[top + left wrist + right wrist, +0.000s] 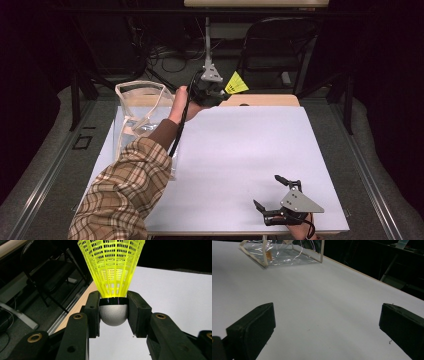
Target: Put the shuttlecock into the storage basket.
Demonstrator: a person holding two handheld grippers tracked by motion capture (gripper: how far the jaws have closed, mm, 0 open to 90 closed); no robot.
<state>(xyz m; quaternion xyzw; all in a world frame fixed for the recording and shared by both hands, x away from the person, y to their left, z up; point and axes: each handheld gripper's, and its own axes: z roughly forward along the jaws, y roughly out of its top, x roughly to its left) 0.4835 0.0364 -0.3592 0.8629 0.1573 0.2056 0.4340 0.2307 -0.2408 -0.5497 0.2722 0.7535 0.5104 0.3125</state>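
Observation:
A yellow plastic shuttlecock [112, 270] with a grey-white rounded cork [113, 315] is clamped between the jaws of my left gripper [113, 312], skirt pointing away from the camera. In the high view the left gripper [216, 93] is raised near the table's far edge, with the shuttlecock [236, 84] sticking out to its right. A clear plastic bag with cream trim [142, 107] stands open at the far left of the table, just left of that hand. My right gripper [276, 192] rests low at the near right, jaws wide apart with bare table between them.
The white table top [240, 150] spreads between the two hands. A plaid-sleeved forearm [130, 190] crosses the left side. The clear bag [282, 252] lies at the far end in the right gripper view. A dark chair [275, 45] and cables stand beyond the table.

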